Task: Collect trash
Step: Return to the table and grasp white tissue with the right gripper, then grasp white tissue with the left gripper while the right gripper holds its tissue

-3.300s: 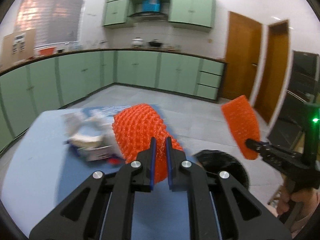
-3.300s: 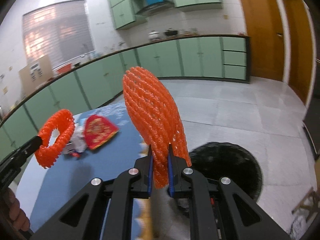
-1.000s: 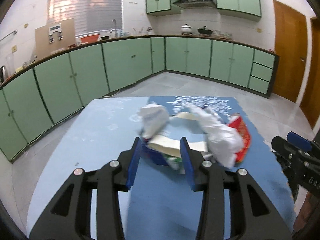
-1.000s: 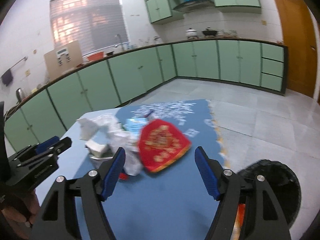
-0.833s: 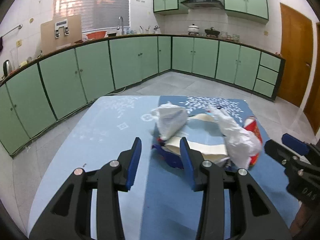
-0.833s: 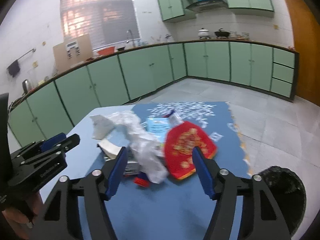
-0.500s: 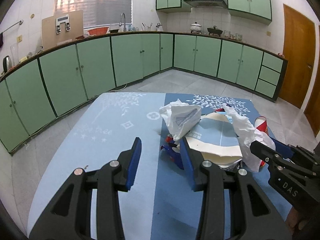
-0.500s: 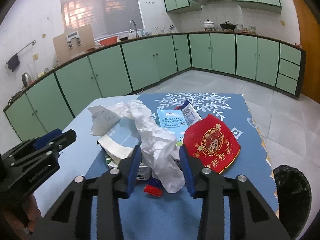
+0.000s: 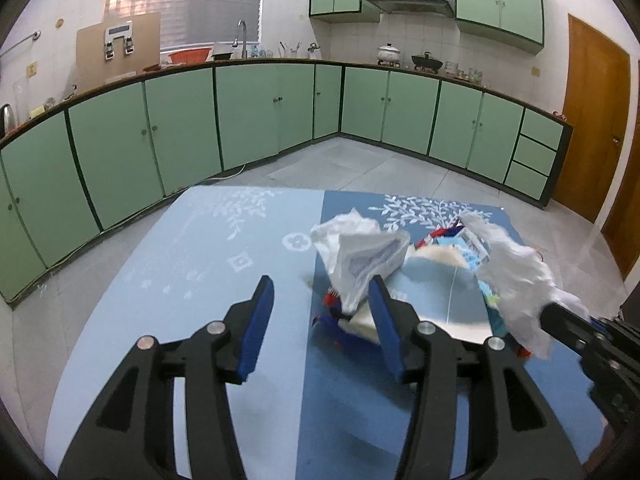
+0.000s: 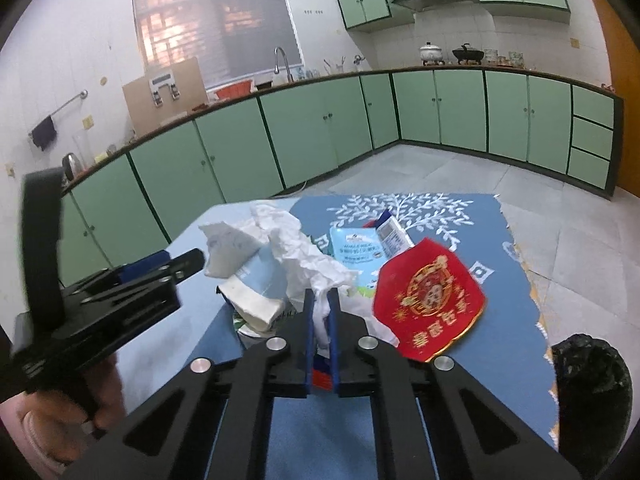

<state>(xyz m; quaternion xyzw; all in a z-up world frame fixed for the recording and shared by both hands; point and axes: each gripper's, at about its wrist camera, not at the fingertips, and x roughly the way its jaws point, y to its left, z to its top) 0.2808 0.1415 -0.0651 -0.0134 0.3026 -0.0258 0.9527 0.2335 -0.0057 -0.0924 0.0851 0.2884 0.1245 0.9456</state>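
A pile of trash lies on the blue tablecloth (image 9: pixel 200 280): a crumpled white tissue (image 10: pixel 304 260), a second white wad (image 9: pixel 356 252), a red packet (image 10: pixel 428 292), a light blue wrapper (image 10: pixel 356 248) and a pale carton (image 10: pixel 256 284). My right gripper (image 10: pixel 320 308) is shut on the crumpled white tissue, and it also shows in the left wrist view (image 9: pixel 516 276). My left gripper (image 9: pixel 320 300) is open and empty, its right finger (image 9: pixel 384 320) just below the second white wad.
A black trash bin (image 10: pixel 592 384) stands on the floor past the table's right edge. Green kitchen cabinets (image 9: pixel 280 120) run around the room behind the table. Wooden doors (image 9: pixel 592 120) are at the far right.
Both orange foam nets have left the grippers. My right gripper moved onto the pile and shut on the white tissue. My left gripper opened and drew left of the pile.
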